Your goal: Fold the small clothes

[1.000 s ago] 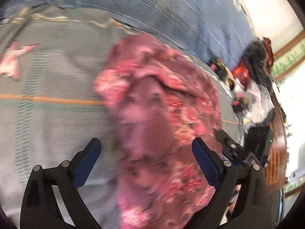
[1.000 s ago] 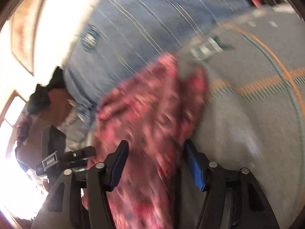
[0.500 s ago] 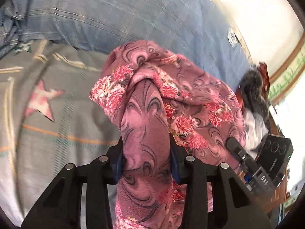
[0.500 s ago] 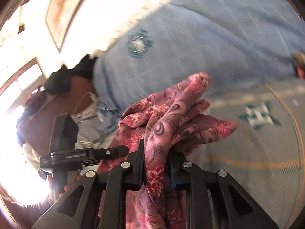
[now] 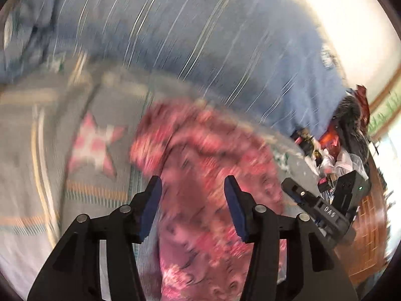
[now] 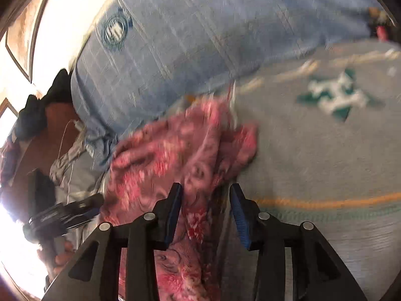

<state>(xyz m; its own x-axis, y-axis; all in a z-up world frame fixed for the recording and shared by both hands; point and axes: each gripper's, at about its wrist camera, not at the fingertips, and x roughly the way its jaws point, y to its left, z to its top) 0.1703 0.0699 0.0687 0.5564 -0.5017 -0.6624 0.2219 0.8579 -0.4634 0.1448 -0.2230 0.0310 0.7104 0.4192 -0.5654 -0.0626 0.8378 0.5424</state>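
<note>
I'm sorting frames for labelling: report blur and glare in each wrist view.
Left wrist view: heavy motion streaks smear the pink floral garment and blue bedding; the left gripper stays sharp; the wall at upper right is blown out. Right wrist view: milder smear on the garment; strong window glare at the left edge; right gripper crisp.

Bed under grey blanket [image 6: 313, 155] with star motifs — blue checked cover [image 5: 225, 50] behind. Pale wall [image 5: 338, 17] brightly lit; cluttered side surface [image 5: 330, 150] at bed edge.

Pink floral-print garment [image 5: 205, 165]: pink-red blossoms on mauve swirls. Grey blanket [image 5: 32, 130] beneath it: pink-white star [image 5: 94, 148], green-white star [image 6: 338, 97], orange stripe [image 6: 325, 202]. Beyond the garment, blue pillow [image 6: 200, 25] with thin pale lines.
</note>
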